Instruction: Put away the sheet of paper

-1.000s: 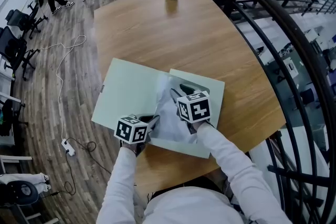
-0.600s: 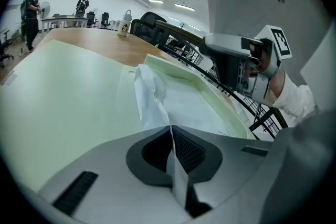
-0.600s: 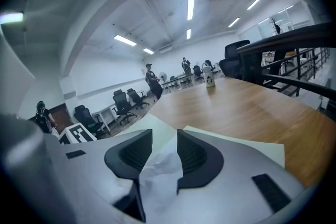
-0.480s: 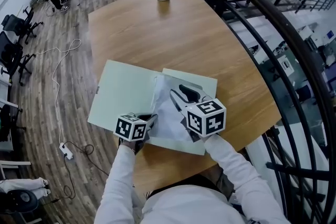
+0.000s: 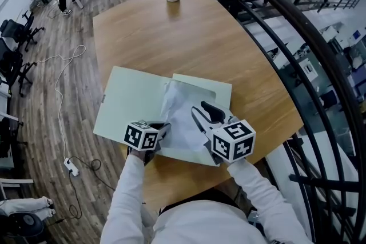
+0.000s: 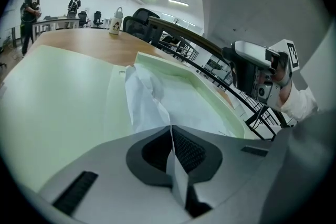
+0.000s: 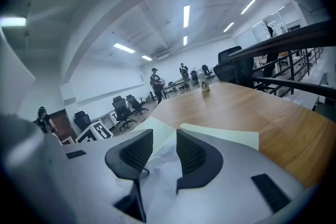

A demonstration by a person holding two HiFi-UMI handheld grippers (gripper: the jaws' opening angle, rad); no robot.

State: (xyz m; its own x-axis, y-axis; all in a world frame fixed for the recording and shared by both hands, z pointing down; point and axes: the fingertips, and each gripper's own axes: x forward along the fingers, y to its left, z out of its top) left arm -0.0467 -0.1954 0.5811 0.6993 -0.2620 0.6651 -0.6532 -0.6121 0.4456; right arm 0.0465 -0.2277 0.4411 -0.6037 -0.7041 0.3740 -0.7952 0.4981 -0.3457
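One grip remains: the right gripper (image 5: 205, 112) has lifted off the sheet of paper (image 5: 182, 114), its jaws closing slightly yet still apart and empty. The left gripper (image 5: 164, 131), clamped on the sheet's near edge, alone steers it. Crumpled, the sheet lies in the open folder (image 5: 131, 101) by the table's (image 5: 171, 37) near edge. The right gripper covers the folder's near corner.

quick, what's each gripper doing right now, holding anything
Left gripper: closed on an edge of the sheet of paper.
Right gripper: open, jaws have just been closing a little, nothing gripped between them.
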